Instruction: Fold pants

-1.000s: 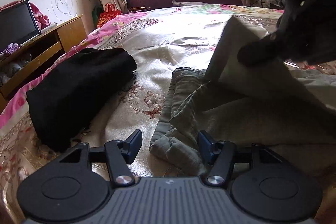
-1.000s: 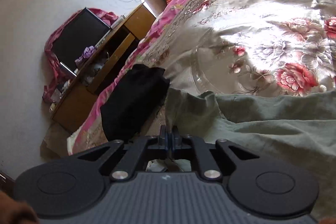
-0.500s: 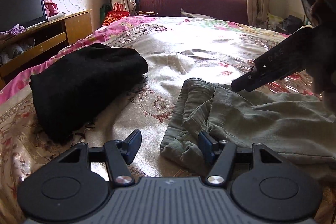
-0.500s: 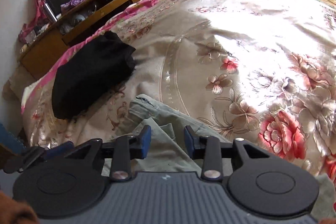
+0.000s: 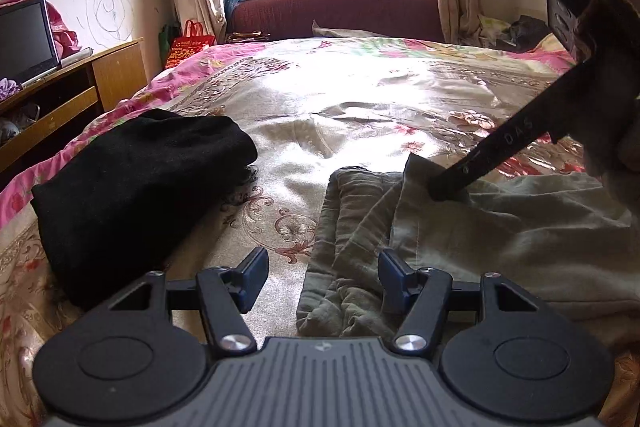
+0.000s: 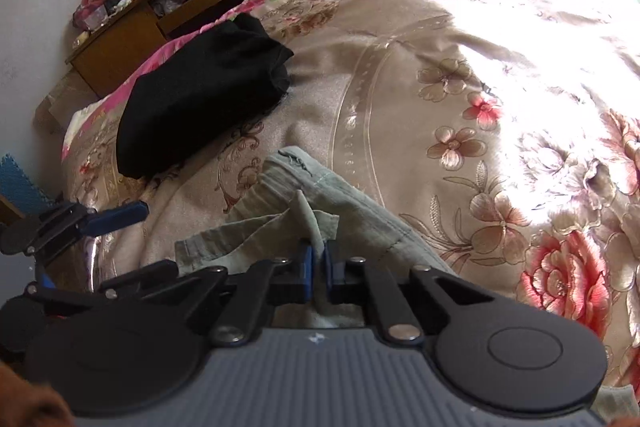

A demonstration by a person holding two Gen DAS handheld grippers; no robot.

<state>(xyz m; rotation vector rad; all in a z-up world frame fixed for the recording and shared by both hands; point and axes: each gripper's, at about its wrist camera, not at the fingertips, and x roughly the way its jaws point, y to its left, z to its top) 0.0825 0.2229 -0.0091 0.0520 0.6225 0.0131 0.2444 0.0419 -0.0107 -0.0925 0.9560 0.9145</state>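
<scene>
Black bundle (image 5: 136,195) blocks left side, bare bedspread (image 5: 360,115) open beyond pants (image 5: 500,227)

Matt olive cloth pants (image 5: 500,227)

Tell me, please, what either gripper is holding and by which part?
The right gripper pinches the green pants at a raised fold of an edge; the left gripper holds nothing.

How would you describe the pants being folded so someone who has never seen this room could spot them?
Start at the big bed with the shiny floral quilt. On its near part lie two bundles of cloth: the rumpled grey-green cotton pants are the one pinched by the right gripper, beside the open left gripper. The neighbouring bundle, a black knitted garment, is dark and untouched.
</scene>
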